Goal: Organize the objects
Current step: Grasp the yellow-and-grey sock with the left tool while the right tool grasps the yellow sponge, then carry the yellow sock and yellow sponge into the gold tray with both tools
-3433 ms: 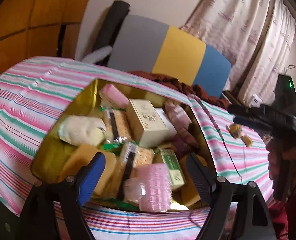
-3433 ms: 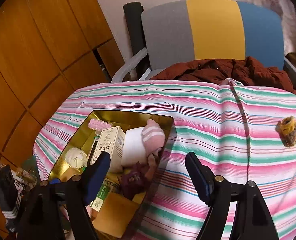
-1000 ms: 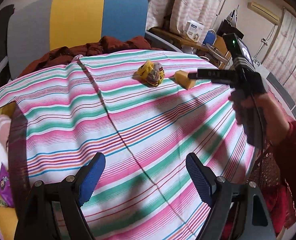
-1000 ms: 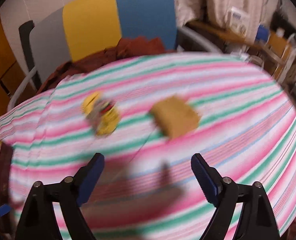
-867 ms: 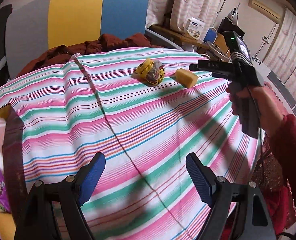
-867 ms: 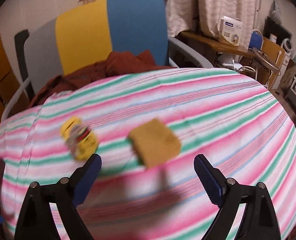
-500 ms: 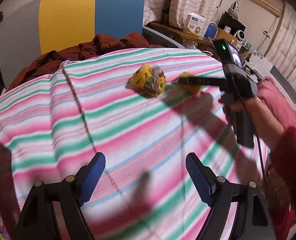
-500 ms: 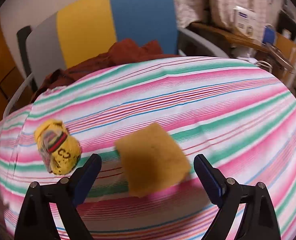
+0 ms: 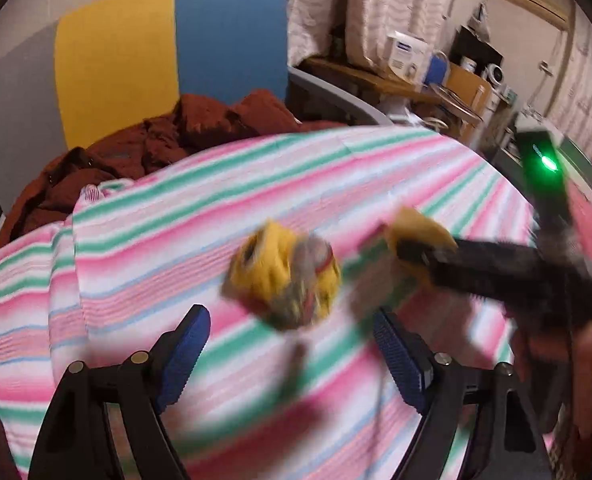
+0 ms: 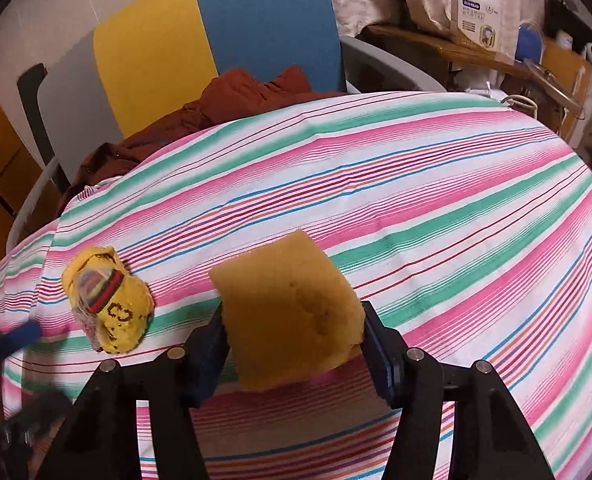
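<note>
With its pads pressed on both sides of the yellow sponge (image 10: 292, 312), the right gripper (image 10: 294, 344) clamps it low on the striped surface (image 10: 436, 208), probably for lifting. The left gripper (image 9: 292, 344) hangs open near the yellow sock bundle (image 9: 284, 276), seemingly lined up to take it.

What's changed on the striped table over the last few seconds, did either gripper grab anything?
Both grippers swung away from the gold tin toward the two loose items. The right gripper closed in on the yellow sponge, and its jaws now sit against both sides. The left gripper advanced toward the yellow sock bundle, jaws open and empty. The bundle and striped cloth stayed put.
</note>
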`<action>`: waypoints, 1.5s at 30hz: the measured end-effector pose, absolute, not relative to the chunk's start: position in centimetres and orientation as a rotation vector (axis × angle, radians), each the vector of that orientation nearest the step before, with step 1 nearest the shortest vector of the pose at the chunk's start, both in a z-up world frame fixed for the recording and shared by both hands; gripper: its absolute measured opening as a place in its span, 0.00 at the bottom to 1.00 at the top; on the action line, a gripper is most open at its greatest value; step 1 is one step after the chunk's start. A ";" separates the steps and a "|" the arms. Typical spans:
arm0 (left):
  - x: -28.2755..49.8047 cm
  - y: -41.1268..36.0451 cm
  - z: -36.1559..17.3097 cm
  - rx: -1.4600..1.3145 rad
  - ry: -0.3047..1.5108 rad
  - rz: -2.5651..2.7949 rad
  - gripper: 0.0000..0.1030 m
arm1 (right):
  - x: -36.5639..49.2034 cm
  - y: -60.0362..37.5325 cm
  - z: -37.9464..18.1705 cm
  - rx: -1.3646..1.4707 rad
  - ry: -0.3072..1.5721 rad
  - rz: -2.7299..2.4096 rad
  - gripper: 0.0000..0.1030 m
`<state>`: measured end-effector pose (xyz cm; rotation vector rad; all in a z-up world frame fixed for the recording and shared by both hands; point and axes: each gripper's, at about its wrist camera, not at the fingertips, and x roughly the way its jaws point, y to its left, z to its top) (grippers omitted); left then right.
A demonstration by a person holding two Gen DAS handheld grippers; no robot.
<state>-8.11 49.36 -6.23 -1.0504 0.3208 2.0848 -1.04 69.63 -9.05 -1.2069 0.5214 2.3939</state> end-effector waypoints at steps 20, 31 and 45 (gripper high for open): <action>-7.5 48.3 -9.2 -0.989 0.330 2.088 0.27 | -1.1 69.6 -8.2 -1.153 0.544 2.407 0.59; -3.2 41.4 -8.4 -0.931 0.262 2.138 0.26 | -0.8 68.4 -8.4 -1.151 0.513 2.424 0.59; 2.5 32.3 -7.0 -0.919 0.235 2.122 0.26 | -0.9 59.8 -4.4 -1.160 0.346 2.572 0.59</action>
